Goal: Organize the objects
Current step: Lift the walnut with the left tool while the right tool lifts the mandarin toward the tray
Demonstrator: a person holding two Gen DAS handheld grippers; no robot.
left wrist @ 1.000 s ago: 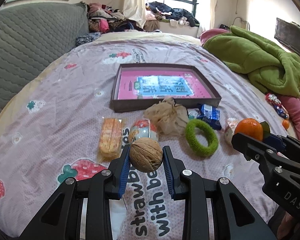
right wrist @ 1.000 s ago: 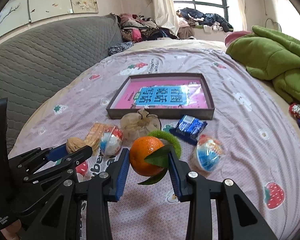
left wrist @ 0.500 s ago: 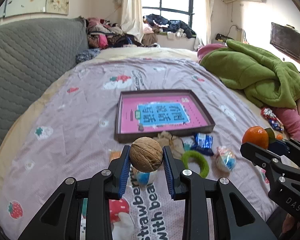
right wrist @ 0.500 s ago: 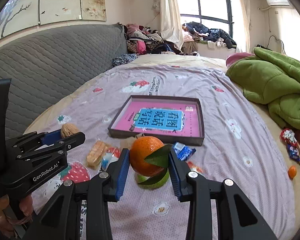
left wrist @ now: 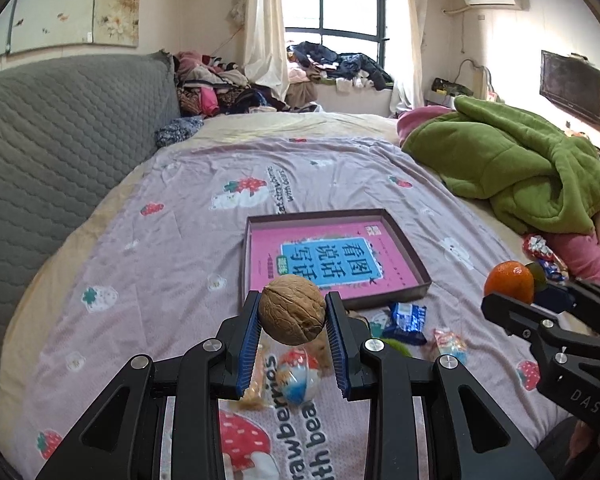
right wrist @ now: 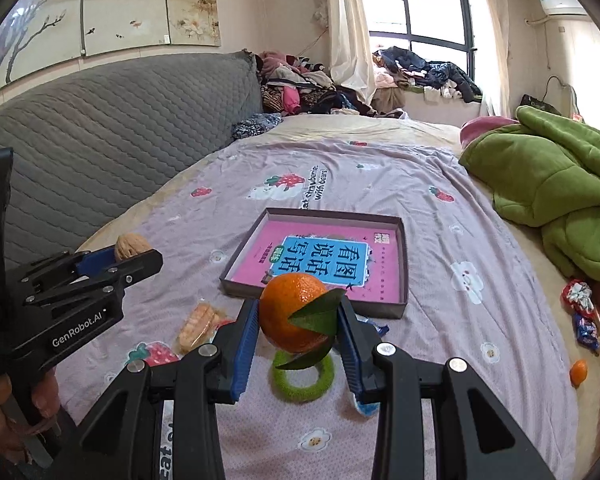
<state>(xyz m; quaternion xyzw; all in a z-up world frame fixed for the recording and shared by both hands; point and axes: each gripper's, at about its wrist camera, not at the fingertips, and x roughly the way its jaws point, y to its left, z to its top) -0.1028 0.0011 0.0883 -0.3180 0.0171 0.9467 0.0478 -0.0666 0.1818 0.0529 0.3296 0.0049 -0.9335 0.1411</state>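
Compared with one second earlier, both my claws have risen: the bed (left wrist: 148, 264) lies farther below them and the loose items look smaller and lower in both views.

My left gripper (left wrist: 292, 322) is clamped on a walnut (left wrist: 292, 309), its blue pads pressing the shell from both sides, held in the air above the near edge of the bed. The grip is unchanged. In the right wrist view this claw's side reads "GenRobot.AI".

Below it, near the bed's near edge, lie a wafer packet (right wrist: 198, 326), a round red-and-blue wrapped sweet (left wrist: 300, 378), a blue snack packet (left wrist: 407, 322) and a green ring (right wrist: 303, 376).

Beyond them, toward the middle of the bed, sits a shallow box (left wrist: 418, 270) holding a pink book (left wrist: 328, 258) with Chinese characters on a blue panel. The sheet prints "strawberries with bears".

My right gripper (right wrist: 298, 322) is clamped on an orange (right wrist: 292, 312) with a green leaf, held in the air above the green ring. The grip is unchanged. In the left wrist view its body shows the letters "DAS".

A green blanket (left wrist: 512, 172) lies along the right edge.
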